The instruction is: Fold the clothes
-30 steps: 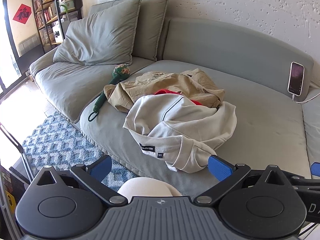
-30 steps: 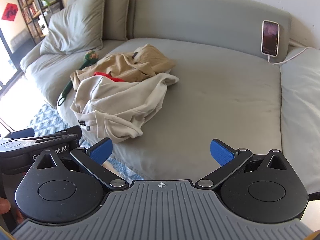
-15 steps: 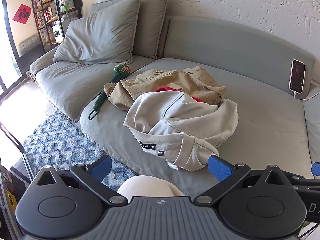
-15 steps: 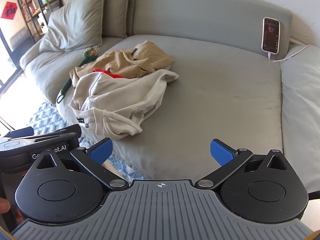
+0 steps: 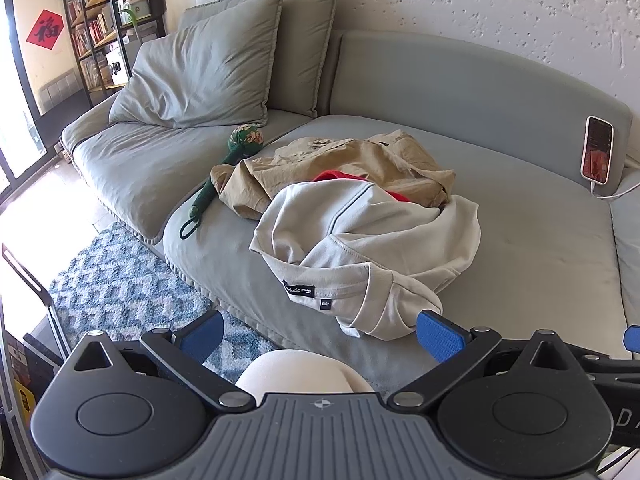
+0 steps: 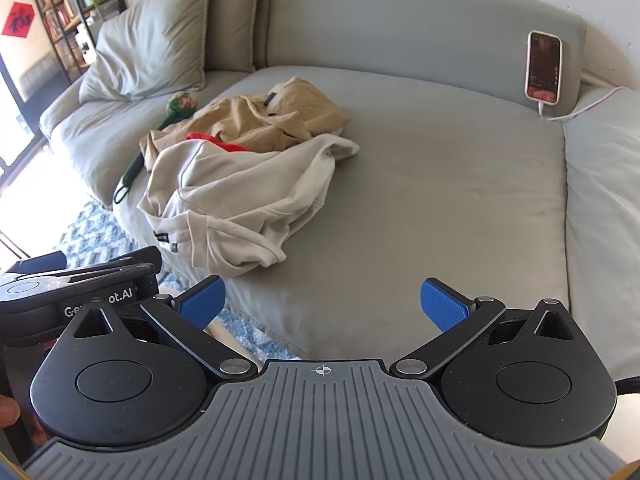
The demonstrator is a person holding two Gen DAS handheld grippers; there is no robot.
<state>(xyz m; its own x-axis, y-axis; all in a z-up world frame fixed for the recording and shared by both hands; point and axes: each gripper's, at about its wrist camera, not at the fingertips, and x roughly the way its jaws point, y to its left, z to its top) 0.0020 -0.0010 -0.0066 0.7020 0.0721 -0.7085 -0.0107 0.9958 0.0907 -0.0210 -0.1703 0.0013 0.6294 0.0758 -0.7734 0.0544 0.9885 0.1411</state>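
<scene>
Three garments in one heap on the sofa [image 5: 520, 248]: one cream top [image 5: 360, 240], one tan garment [image 5: 344, 160], one red piece [image 5: 340, 176] mostly hidden between them. Two grey pillows [image 5: 200, 76] at the back corner. One green toy [image 5: 236, 148] beside the heap. One phone [image 5: 597, 149] with one cable [image 5: 616, 194]. One blue rug [image 5: 120, 280]. One bookshelf [image 5: 108, 24]. Two tongs: left [image 5: 318, 334], right [image 6: 322, 300], each with two blue pads [image 6: 444, 304], both spread wide.

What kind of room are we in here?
Most likely a home living room: a large grey fabric sofa with big matching cushions, a tall bookshelf packed with books, and a blue patterned rug on the floor.
</scene>
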